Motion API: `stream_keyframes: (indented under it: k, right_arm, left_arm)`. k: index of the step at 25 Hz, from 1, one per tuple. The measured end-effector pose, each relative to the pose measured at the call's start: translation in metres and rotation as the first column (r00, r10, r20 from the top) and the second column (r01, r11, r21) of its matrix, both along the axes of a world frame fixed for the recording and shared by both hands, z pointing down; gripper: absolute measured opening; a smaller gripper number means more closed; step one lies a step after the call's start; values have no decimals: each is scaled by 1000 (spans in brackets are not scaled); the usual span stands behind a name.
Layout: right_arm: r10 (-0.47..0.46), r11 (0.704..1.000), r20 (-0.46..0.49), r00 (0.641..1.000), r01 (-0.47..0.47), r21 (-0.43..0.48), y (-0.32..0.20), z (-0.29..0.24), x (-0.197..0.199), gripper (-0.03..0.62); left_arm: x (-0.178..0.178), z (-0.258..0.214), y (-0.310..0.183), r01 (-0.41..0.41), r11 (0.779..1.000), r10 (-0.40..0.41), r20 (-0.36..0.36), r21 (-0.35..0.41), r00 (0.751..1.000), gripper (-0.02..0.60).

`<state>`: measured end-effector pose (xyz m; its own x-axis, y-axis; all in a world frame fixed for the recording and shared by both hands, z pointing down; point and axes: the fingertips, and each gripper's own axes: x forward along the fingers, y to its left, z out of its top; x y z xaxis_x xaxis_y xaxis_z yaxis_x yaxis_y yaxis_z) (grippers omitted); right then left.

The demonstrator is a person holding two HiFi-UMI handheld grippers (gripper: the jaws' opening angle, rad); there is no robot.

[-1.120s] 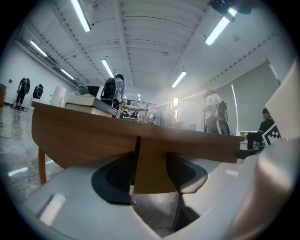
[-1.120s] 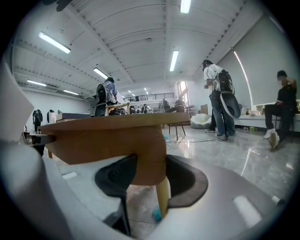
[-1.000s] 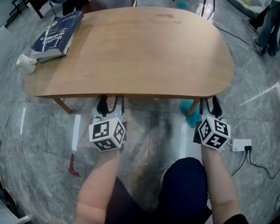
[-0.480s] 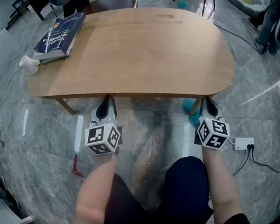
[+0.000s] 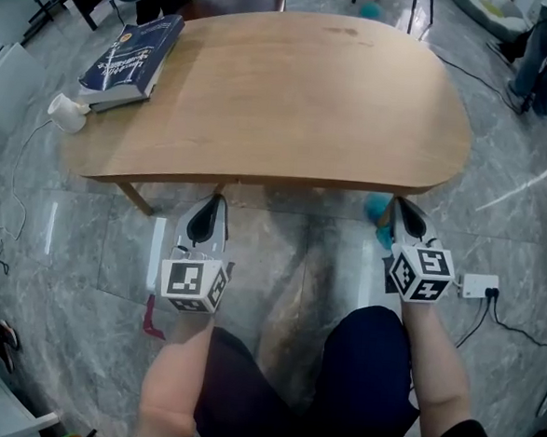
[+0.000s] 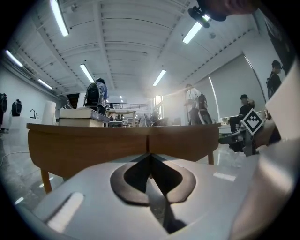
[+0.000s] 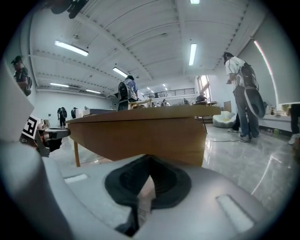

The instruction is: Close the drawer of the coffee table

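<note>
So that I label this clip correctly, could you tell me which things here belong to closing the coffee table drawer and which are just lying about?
Belongs to the job: coffee table; its front panel; left gripper and right gripper, both shut and empty.
Lying about: blue book on the tabletop; white corded gadget, power strip and red item on the floor.

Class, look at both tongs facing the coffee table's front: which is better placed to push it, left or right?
Probably left. The left tongs, shut, point squarely at the seam in the front panel; the right tongs, also shut, face its right end, off-centre.
</note>
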<state>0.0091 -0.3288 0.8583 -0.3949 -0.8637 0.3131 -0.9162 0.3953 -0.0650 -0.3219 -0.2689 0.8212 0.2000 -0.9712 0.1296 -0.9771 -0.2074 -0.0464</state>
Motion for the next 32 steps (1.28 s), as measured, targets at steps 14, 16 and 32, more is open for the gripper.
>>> stream_keyframes:
  k: [14,16,32]
  right_arm:
    - [-281,947,-41,959,284,148,25,-82,-56,2]
    - [-288,948,-26,957,289,132,26,-92,-59,2]
    - [-438,892,-9,899,434,-130,78,-314,-42,2]
  left_arm:
    - [19,-71,27,-79,994,75,66,70,995,3]
    - [19,-85,31,-66,996,62,82,54,995,3]
    - [61,-281,104,-57,964,64,16,-260,998,4]
